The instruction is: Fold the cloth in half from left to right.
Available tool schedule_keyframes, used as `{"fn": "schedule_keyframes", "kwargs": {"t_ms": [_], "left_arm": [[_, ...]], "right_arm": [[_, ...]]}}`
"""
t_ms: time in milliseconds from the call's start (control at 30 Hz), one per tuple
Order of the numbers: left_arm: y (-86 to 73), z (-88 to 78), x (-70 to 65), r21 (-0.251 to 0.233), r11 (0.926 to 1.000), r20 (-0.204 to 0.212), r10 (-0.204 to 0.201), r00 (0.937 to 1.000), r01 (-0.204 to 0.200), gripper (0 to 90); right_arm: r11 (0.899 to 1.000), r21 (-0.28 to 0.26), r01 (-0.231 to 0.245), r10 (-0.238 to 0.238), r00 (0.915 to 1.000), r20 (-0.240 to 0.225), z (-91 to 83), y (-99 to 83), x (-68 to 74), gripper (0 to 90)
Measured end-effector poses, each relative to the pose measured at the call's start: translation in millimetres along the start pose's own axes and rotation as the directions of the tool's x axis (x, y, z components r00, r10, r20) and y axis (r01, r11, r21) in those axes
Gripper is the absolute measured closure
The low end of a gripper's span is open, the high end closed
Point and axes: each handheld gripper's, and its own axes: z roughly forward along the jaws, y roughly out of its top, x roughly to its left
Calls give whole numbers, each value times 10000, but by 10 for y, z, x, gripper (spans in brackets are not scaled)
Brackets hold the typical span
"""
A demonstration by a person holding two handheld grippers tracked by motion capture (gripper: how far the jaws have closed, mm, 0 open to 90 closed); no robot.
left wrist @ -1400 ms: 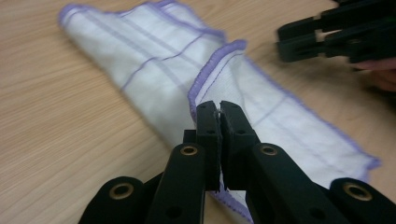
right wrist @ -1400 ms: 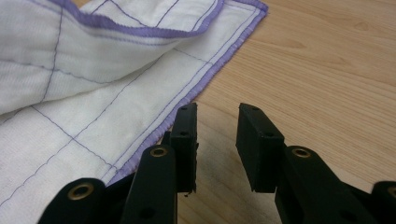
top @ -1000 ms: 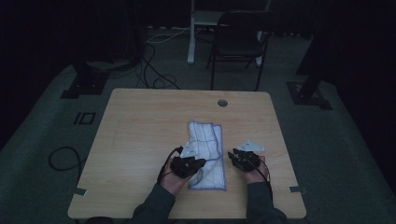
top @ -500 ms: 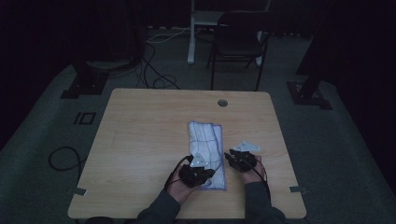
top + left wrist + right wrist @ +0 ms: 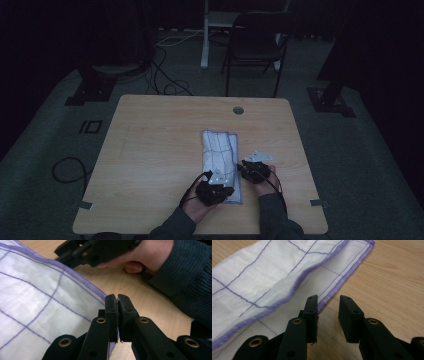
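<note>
Left gripper (image 5: 117,298) jaws pressed together; right gripper (image 5: 327,305) jaws parted; both hands low, side by side.

dark chair (image 5: 260,50) on the floor well past the table's far edge, far ahead of both grippers. cables (image 5: 165,75) ahead-left on the floor. cable loop (image 5: 67,170) left of them.
</note>
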Motion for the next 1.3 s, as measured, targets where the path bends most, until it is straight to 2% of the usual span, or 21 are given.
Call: {"fn": "schedule_keyframes", "kwargs": {"t_ms": [200,300,400,533,700,833,1000,1133,1300], "left_arm": [[-36,69,-95,260,9995,183,188,9997,-193,876],[-58,86,-67,249,9997,309,-43,9995,35,793],[-61,60,-55,102,9999,279,-78,9996,75,772],[-54,1,3,-11,10000,14,-91,10000,91,742],[-98,-76,136,-136,9992,-530,-376,9979,369,723],[-145,-146,262,-163,9988,-1163,-468,9921,452,710],[-198,-225,450,-274,9975,-1856,-694,9802,654,699],[-235,-264,587,-304,9952,-2200,-976,9706,932,699],[-272,-308,675,-376,9930,-2432,-1174,9629,1116,699]], "right_arm": [[10000,-1,-35,35,10000,-28,5,-3,-4,704],[10000,-3,-50,50,10000,-51,5,-4,-7,703],[10000,-6,-68,68,10000,-61,5,-5,-7,703],[10000,2,-62,62,10000,-61,3,-6,-9,702],[10000,11,6,-6,10000,18,1,-3,-1,698],[9999,-138,-40,41,10000,44,-27,16,-2,694],[9988,-448,-200,203,9998,59,-62,66,-39,693],[9978,-629,-218,225,9997,98,-54,146,-64,693],[9968,-758,-255,264,9996,108,37,275,-98,694]]}}
